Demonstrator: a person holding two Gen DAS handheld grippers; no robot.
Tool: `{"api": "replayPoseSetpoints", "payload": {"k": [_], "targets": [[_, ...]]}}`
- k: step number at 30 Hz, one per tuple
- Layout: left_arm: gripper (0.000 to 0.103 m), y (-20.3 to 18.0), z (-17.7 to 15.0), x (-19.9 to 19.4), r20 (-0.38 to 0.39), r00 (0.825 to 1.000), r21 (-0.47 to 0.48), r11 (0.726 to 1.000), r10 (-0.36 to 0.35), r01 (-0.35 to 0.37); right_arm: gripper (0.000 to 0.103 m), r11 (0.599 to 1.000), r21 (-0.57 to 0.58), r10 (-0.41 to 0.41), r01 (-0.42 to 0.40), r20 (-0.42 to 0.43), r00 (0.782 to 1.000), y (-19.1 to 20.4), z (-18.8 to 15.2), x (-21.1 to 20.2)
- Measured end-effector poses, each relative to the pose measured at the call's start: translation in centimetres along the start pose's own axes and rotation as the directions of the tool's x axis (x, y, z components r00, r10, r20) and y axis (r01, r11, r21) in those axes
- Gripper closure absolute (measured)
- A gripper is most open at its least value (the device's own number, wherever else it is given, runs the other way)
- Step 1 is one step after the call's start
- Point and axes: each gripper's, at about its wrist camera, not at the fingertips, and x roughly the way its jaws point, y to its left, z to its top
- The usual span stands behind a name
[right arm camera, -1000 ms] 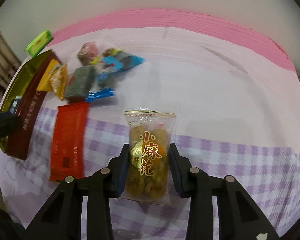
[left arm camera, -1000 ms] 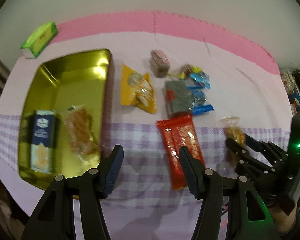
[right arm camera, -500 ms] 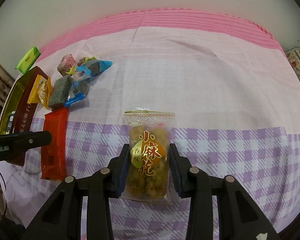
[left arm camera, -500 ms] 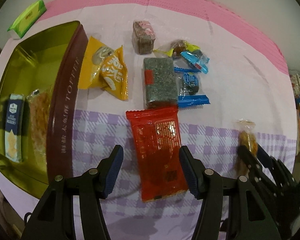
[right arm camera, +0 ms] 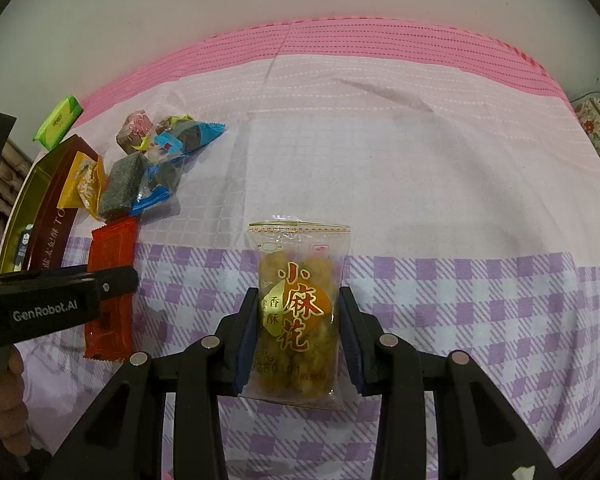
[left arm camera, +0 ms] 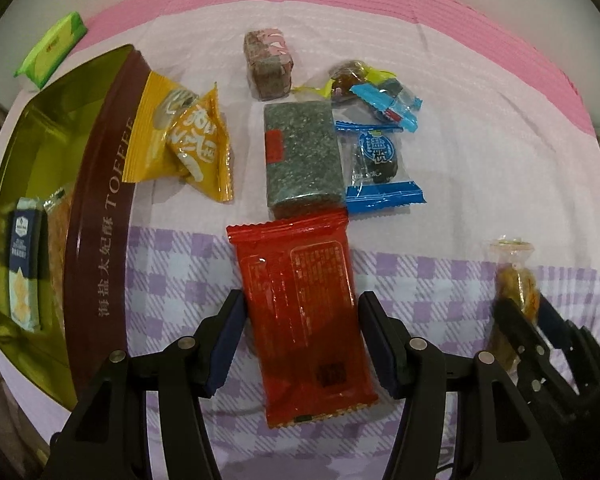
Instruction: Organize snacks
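Note:
My left gripper (left arm camera: 300, 340) is open, its jaws on either side of a red snack packet (left arm camera: 300, 304) lying flat on the cloth. The red packet also shows in the right wrist view (right arm camera: 110, 284), with the left gripper (right arm camera: 60, 300) over it. My right gripper (right arm camera: 299, 332) is shut on a clear packet of fried dough twists (right arm camera: 298, 308); this packet shows at the right in the left wrist view (left arm camera: 514, 284). A gold toffee tin (left arm camera: 96, 240) stands at the left, holding a blue box (left arm camera: 22, 272) and a clear snack bag (left arm camera: 56, 240).
Beyond the red packet lie a yellow packet (left arm camera: 184, 140), a dark green bar (left arm camera: 300, 160), a pink-brown cube (left arm camera: 270, 64), and blue-wrapped sweets (left arm camera: 376, 164). A green pack (left arm camera: 50, 50) lies at the far left. The cloth's pink border (left arm camera: 420, 4) runs along the back.
My left gripper has moved right and down from the tin, so its jaws now straddle the red packet. My right gripper still holds the dough-twist packet and has turned a little to the right.

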Motion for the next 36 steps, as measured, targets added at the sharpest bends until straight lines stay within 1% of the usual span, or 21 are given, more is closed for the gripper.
{"api": "replayPoseSetpoints", "payload": {"k": [5,11,19,22,23,29,36], "targets": [[0.047,-1.2,-0.5,0.2,0.011,1.0,0.048,0.999,0.008,-0.008,0.068,1.0,0.001,0.0,0.0,0.0,1.0,-0.1,0.0,0.0],[0.052,-0.1,-1.6,0.0,0.006,1.0,0.103,0.995,-0.002,0.001,0.068,1.0,-0.003,-0.002,0.002,-0.001,1.0,-0.1,0.1,0.0],[0.052,0.6,-3.1,0.1,0.006,1.0,0.179,0.984,-0.007,0.006,0.068,1.0,-0.007,-0.01,0.01,-0.003,1.0,0.2,0.1,0.1],[0.05,0.6,-3.3,0.2,0.011,1.0,0.214,0.977,-0.009,0.007,0.068,1.0,-0.008,-0.013,0.013,-0.003,1.0,0.4,0.2,0.2],[0.05,1.3,-3.3,0.3,0.011,1.0,0.219,0.976,-0.013,0.01,0.068,1.0,-0.008,-0.012,0.012,-0.004,1.0,0.4,0.2,0.2],[0.049,1.5,-3.0,0.7,0.014,1.0,0.222,0.975,-0.013,0.01,0.068,1.0,-0.009,-0.013,0.013,-0.004,1.0,0.3,0.1,0.1],[0.058,1.9,-3.3,-0.4,0.022,1.0,0.242,0.97,-0.014,0.008,0.068,1.0,-0.01,-0.015,0.015,-0.005,1.0,0.3,0.1,0.2]]}}
